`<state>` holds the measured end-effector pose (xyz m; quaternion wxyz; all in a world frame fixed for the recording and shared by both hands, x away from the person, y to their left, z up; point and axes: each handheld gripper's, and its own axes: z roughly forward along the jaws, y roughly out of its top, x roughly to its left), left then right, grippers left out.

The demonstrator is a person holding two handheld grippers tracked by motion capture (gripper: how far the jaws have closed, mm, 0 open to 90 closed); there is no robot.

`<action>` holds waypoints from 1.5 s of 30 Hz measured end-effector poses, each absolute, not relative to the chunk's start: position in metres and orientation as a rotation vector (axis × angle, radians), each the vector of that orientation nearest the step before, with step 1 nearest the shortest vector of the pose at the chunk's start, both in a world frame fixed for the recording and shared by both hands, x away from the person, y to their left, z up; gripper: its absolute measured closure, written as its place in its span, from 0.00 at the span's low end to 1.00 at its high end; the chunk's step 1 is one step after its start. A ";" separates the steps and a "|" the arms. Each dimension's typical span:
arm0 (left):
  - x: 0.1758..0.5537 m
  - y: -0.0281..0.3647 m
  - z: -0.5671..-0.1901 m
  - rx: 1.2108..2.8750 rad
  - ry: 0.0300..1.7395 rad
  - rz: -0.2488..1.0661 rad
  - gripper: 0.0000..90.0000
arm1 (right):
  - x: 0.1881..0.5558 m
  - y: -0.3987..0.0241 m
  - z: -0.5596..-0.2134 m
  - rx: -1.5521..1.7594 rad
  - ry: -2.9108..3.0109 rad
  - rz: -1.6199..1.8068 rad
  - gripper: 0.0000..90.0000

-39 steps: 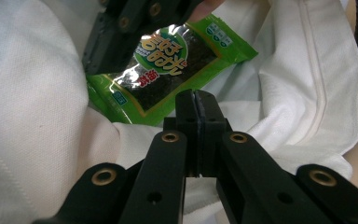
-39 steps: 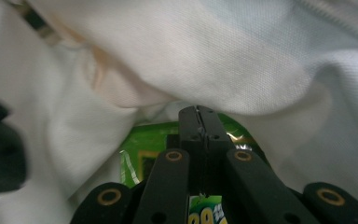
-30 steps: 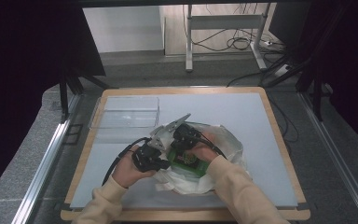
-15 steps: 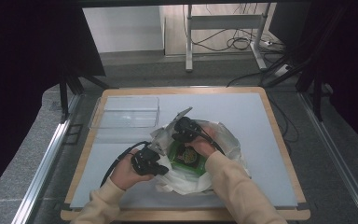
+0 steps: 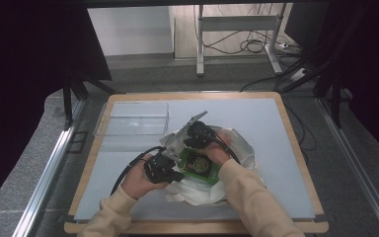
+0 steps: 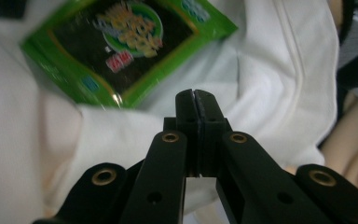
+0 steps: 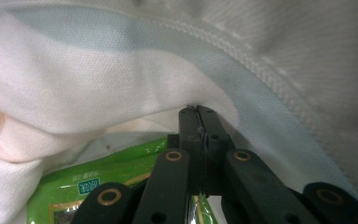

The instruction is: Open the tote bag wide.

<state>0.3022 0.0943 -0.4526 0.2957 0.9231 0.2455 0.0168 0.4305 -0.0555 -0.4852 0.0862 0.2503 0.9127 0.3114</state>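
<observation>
- Left gripper (image 6: 196,95): jaws pressed together, tips over the white fabric bag (image 6: 270,70), whether cloth is caught between them cannot be told.
- Right gripper (image 7: 196,111): jaws pinching the bag's hemmed edge.
- Green rectangular foil snack packet (image 5: 197,165) lies in the bag's open mouth, on the grey table mat (image 5: 256,118).
- Clear plastic tray (image 5: 133,118) behind, apart.
</observation>
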 end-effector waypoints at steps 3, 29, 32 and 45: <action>0.305 0.085 -0.451 2.465 0.639 0.046 1.00 | 0.428 -0.056 -0.485 0.741 2.729 0.942 0.99; 0.306 0.083 -0.487 2.561 0.632 -0.184 1.00 | 0.439 -0.062 -0.482 0.766 2.691 0.914 0.99; 0.307 0.084 -0.487 2.552 0.629 -0.188 1.00 | 0.438 -0.061 -0.483 0.771 2.686 0.910 0.99; 0.311 0.087 -0.487 2.535 0.619 -0.211 1.00 | 0.376 -0.120 -0.445 0.721 2.679 0.846 0.99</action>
